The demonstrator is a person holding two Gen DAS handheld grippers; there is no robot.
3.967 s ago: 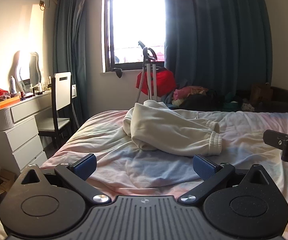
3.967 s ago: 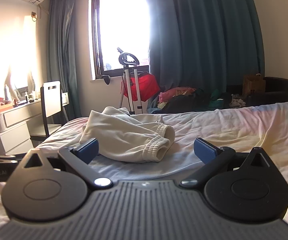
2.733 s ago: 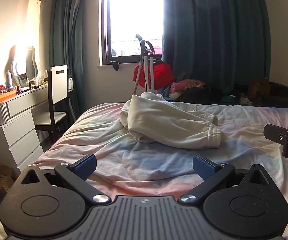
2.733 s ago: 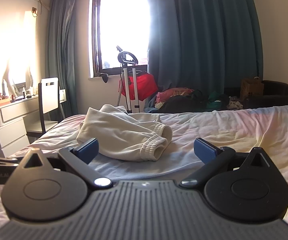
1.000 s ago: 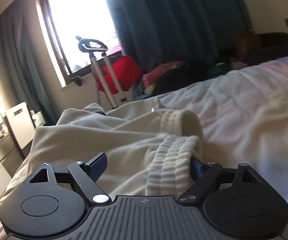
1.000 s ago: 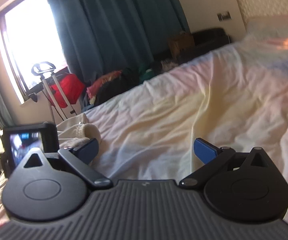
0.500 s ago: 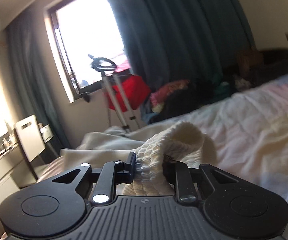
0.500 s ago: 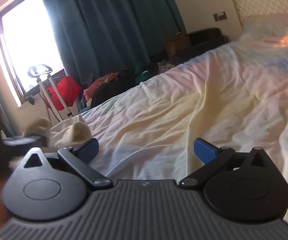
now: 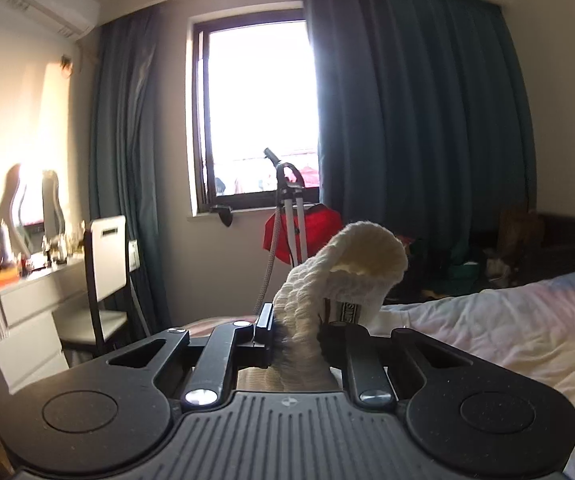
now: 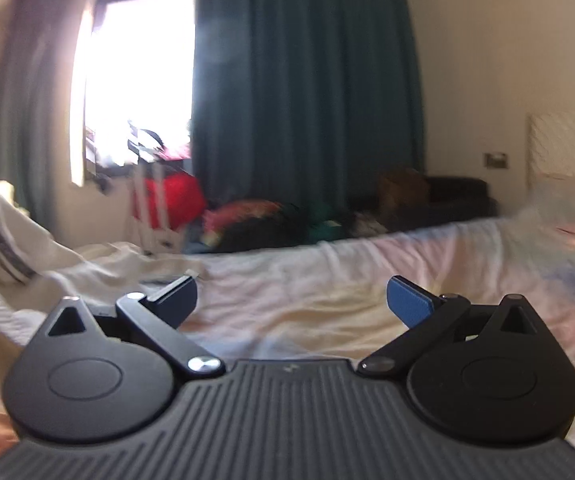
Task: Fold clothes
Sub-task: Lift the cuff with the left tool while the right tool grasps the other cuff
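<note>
Left gripper (image 9: 295, 330) clamped tight on ribbed cream cuff (image 9: 351, 268) of sweatpants, knit band curling over above bed (image 9: 507, 320). Right gripper (image 10: 291, 296) spread wide, holding nothing, above wrinkled pastel sheet. Cream fabric (image 10: 11, 224) draped left of it.

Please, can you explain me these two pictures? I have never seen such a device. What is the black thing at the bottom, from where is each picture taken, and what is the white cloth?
Each picture comes from a camera mounted on a hand-held claw; a person carries one in each hand. The black part at the bottom is the claw itself. In the left view, the left claw is shut on the ribbed cuff of a cream garment, lifted above the bed. In the right view, the right claw is open and holds nothing. It points across the bed, and the lifted garment shows at the left edge.
</note>
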